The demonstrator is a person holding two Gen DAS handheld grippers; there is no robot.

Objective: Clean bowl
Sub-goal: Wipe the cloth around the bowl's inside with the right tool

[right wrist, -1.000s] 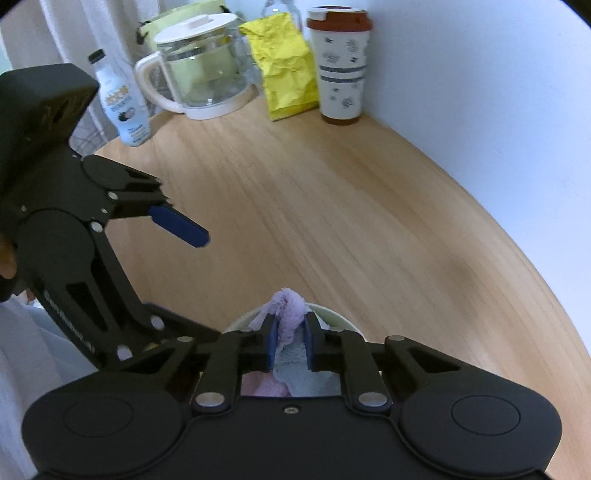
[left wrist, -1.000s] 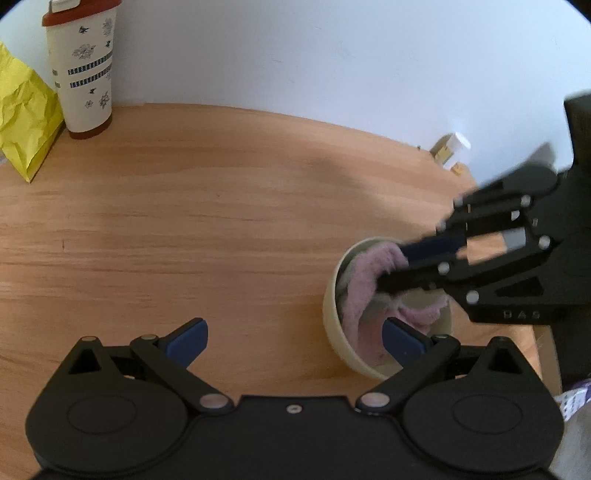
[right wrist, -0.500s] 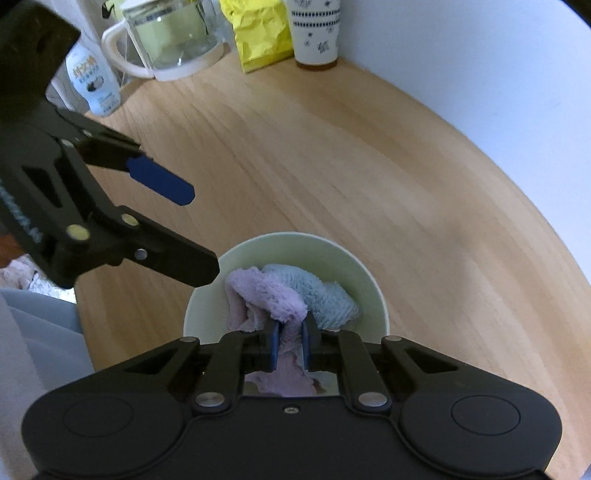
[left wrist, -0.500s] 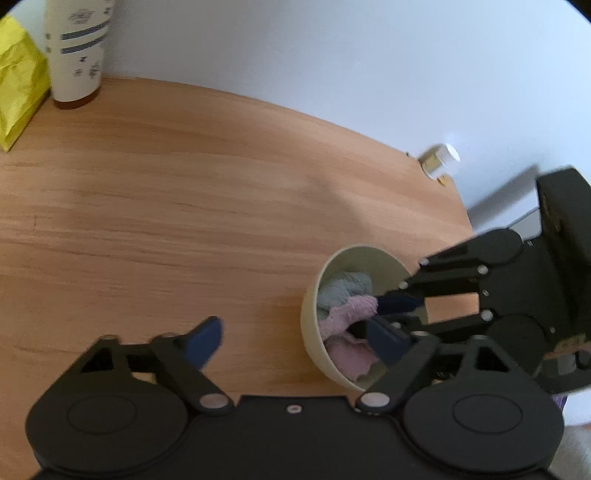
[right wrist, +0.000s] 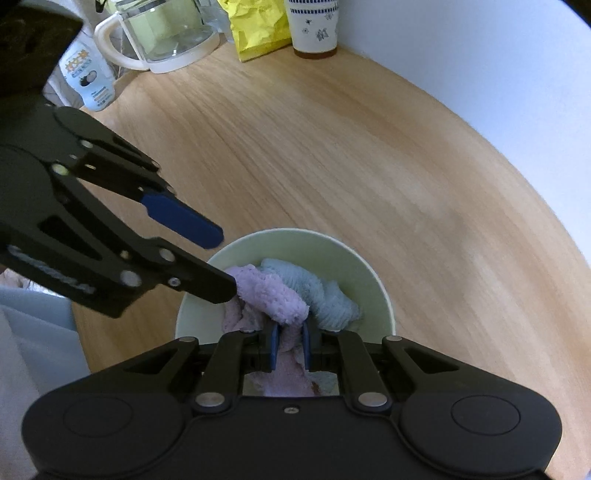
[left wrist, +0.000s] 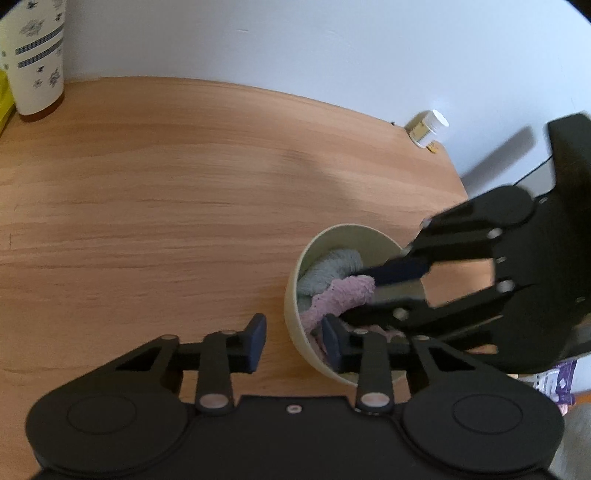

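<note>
While right tool (right wrist: 289, 344) grips cloth (right wrist: 273, 295) inside bowl (left wrist: 295, 291) on desk (left wrist: 166, 206), left tool (left wrist: 293, 341), spread, straddles rim, seemingly untouched; clamp rim first, then scrub.

both wrist cams close, sharing bowl (left wrist: 341, 236)

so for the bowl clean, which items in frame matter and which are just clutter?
In play:
bowl
pink-and-blue cloth, inside the bowl
right gripper, shut on the cloth
left gripper, astride the bowl's near rim

Clutter:
patterned tumbler
yellow bag
glass jug
drink bottle
small white-capped jar
</note>
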